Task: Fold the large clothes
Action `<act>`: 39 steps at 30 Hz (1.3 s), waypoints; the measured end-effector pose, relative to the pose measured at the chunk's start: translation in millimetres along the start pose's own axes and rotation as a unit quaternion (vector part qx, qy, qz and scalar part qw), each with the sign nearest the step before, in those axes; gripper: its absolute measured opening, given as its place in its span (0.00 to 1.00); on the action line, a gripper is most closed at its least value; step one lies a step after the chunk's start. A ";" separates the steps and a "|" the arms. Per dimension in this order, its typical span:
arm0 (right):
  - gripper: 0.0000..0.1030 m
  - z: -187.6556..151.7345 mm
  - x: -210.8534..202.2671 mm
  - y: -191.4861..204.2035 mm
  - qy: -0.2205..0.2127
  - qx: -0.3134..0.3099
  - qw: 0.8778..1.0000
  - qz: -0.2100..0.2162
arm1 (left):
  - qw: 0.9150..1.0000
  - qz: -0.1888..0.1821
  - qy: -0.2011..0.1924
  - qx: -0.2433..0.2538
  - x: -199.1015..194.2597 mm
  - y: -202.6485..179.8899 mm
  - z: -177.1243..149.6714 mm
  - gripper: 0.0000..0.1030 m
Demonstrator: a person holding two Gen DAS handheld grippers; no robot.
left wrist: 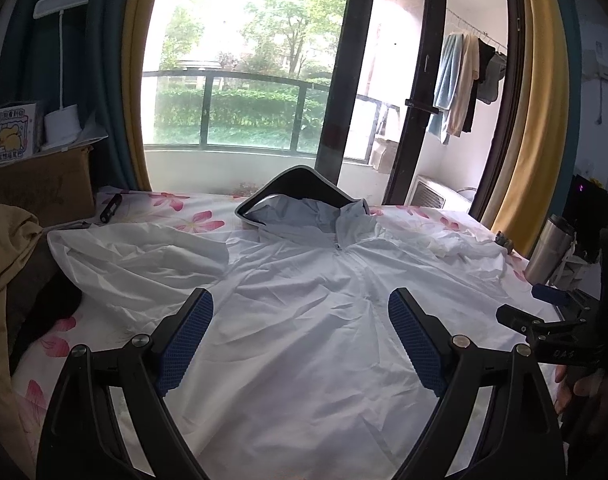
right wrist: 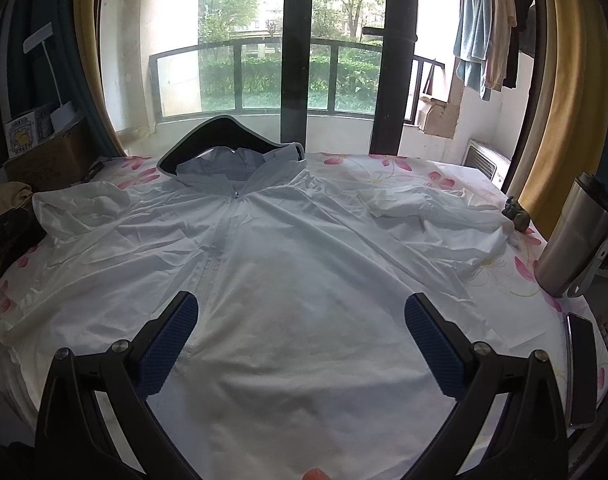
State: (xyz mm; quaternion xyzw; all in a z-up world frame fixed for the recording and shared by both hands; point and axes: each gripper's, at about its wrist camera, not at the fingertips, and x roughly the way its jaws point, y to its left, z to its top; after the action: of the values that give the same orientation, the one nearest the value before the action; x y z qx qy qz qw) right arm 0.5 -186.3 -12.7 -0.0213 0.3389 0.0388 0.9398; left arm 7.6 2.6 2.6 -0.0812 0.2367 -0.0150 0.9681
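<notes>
A white zip-up hooded jacket [left wrist: 304,300] lies spread front-up on the floral bedsheet [left wrist: 192,216], hood with a dark brim [left wrist: 300,186] at the far side, sleeves out to both sides. It also shows in the right wrist view [right wrist: 304,280]. My left gripper [left wrist: 300,320] is open and empty, above the jacket's lower front. My right gripper [right wrist: 300,328] is open and empty, also above the lower front. The right gripper's body shows at the right edge of the left wrist view [left wrist: 555,332].
A steel tumbler [right wrist: 575,236] and a phone [right wrist: 581,364] sit at the bed's right edge. A cardboard box [left wrist: 40,188] and tan cloth [left wrist: 4,248] are at the left. A small dark object [right wrist: 515,210] lies beside the right sleeve. A glass balcony door is behind.
</notes>
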 end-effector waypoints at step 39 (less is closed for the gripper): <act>0.52 81.1 173.1 -98.3 0.103 -0.128 0.986 -0.037 | 0.992 0.038 0.118 -0.023 139.5 17.6 15.7 0.89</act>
State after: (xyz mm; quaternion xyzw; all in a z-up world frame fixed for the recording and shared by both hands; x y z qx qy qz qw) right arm 193.4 -268.7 -59.5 -0.1583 0.4254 0.0444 0.8899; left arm 138.4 12.9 -50.1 -0.0923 0.3522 0.0174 0.9312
